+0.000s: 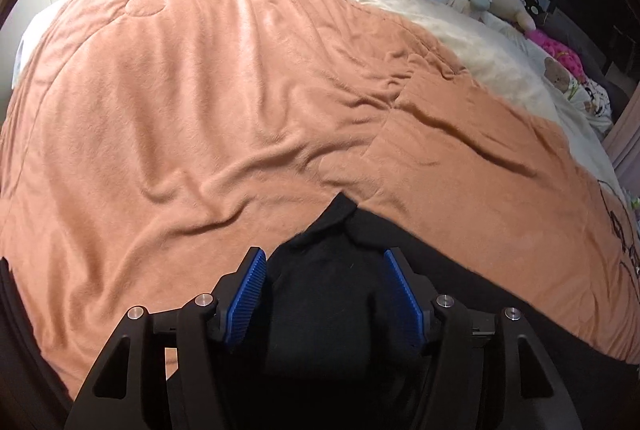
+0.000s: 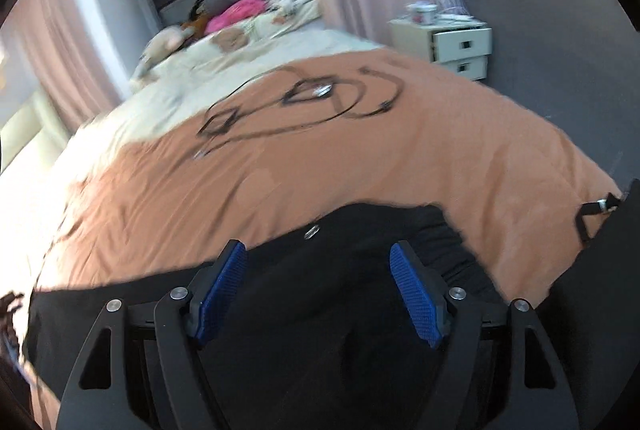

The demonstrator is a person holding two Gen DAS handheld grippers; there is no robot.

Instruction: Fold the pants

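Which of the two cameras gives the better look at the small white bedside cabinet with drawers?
The right wrist view. There the bedside cabinet stands beyond the orange blanket against the grey wall, its two drawer fronts visible, though slightly blurred. The left wrist view does not show it at all; it looks over the blanket toward the headboard and plush toys.

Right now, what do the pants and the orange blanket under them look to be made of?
Pants: black, matte, soft knit or cotton-like cloth, probably; it lies in limp folds without shine. Orange blanket: plush, fleece-like, judging by its fuzzy nap, soft wrinkles and stitched quilt lines.
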